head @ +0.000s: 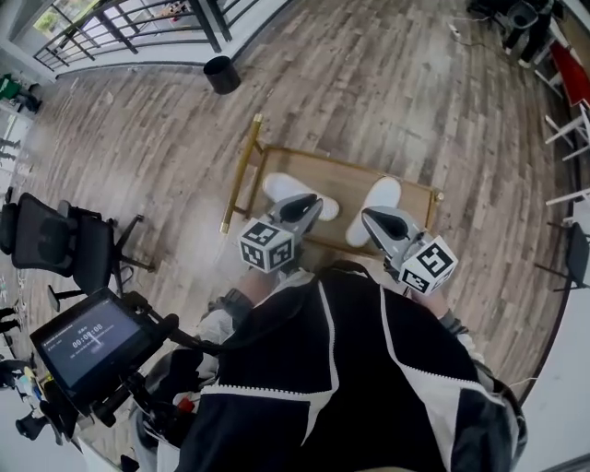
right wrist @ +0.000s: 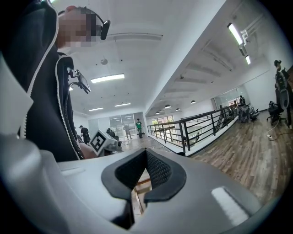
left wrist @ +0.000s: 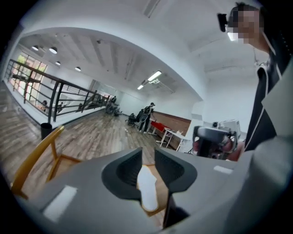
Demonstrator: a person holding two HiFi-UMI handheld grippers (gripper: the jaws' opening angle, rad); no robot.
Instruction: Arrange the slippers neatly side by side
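Two white slippers lie on a low wooden rack (head: 343,171) on the floor, toes angled apart: the left slipper (head: 282,187) and the right slipper (head: 380,196). My left gripper (head: 314,204) hovers over the left slipper's near end with its jaws a narrow gap apart and nothing held. In the left gripper view a white slipper (left wrist: 147,188) on the rack's boards shows through that gap (left wrist: 147,153). My right gripper (head: 368,218) hangs above the right slipper's near end, shut and empty. In the right gripper view (right wrist: 146,153) only the rack's slats (right wrist: 139,185) show below its closed tips.
A black bin (head: 221,75) stands on the wood floor beyond the rack, near a black railing (head: 120,26). An office chair (head: 63,241) and a screen on a stand (head: 88,342) are at my left. White chairs (head: 570,131) line the right edge.
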